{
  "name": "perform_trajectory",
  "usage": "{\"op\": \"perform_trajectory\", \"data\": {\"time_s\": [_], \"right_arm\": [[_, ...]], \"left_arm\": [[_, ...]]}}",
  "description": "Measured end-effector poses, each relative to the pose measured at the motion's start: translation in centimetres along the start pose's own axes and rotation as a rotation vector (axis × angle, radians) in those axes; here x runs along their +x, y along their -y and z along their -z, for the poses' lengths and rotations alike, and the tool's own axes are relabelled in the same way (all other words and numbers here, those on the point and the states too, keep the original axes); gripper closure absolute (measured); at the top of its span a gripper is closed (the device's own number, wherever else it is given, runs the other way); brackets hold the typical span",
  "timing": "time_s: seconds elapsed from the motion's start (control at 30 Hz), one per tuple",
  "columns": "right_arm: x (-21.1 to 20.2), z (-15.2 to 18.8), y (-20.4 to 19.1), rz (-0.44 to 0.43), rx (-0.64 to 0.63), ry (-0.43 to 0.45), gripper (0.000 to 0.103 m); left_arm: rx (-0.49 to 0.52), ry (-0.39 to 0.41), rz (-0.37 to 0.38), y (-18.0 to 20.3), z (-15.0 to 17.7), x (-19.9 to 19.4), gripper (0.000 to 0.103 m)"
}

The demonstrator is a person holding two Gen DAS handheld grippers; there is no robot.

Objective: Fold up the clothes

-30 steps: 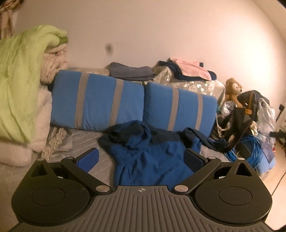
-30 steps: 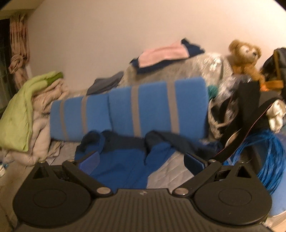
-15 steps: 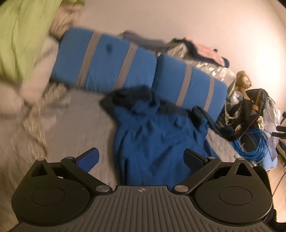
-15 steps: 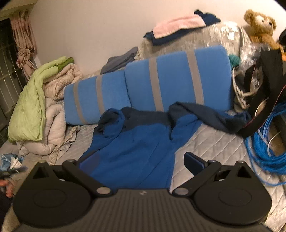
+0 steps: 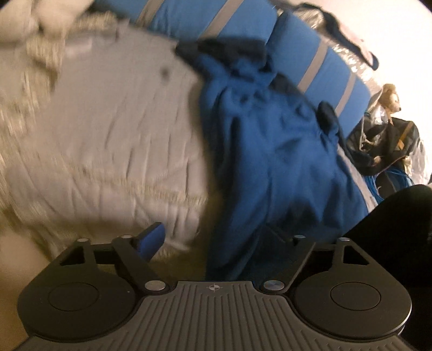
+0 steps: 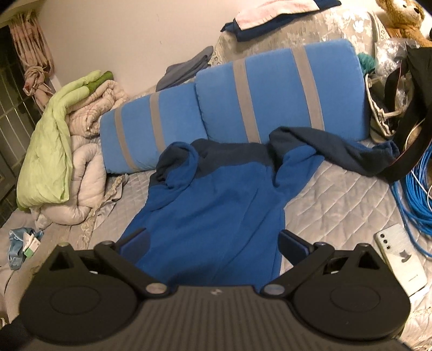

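A blue fleece top [image 6: 216, 205] with navy shoulders and sleeves lies spread on the grey quilted bed [image 6: 345, 199], its collar toward the striped pillows. One navy sleeve [image 6: 340, 151] stretches to the right. My right gripper [image 6: 213, 240] hovers open over the top's lower hem, nothing between its fingers. In the blurred left wrist view the same top [image 5: 272, 156] hangs over the bed edge, and my left gripper [image 5: 216, 235] is open just above its lower left corner.
Two blue pillows with grey stripes [image 6: 243, 102] lean along the back. Rolled quilts and a green blanket [image 6: 54, 145] pile at the left. A phone [image 6: 399, 259], blue cable coils [image 6: 415, 189] and bags lie at the right. Folded clothes [image 6: 270, 16] and a teddy bear [image 6: 402, 16] rest behind.
Both grippers have tilted down and come closer to the bed. The left view swung from the wall onto the mattress and the top's hem; the right one now looks over the spread top.
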State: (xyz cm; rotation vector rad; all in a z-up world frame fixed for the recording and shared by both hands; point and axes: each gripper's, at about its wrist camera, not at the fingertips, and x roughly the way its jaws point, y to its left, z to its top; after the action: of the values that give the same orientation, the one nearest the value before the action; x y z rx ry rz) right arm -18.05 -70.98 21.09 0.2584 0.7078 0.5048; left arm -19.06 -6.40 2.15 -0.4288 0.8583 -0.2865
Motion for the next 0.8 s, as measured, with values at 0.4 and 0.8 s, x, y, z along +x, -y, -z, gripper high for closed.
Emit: {"op": "perform_trajectory", "data": {"time_s": [0.4,0.8], "right_arm": [[0.5,1.0,0.8,0.009,0.025,-0.026,0.0],[0.2,1.6,1.3,0.0,0.044,-0.024,0.0]], "left_arm": [[-0.313,-0.072,0.268,-6.6,3.3,3.8,0.035],[-0.542,-0.092,0.521,-9.2,6.0,5.5,0.068]]}}
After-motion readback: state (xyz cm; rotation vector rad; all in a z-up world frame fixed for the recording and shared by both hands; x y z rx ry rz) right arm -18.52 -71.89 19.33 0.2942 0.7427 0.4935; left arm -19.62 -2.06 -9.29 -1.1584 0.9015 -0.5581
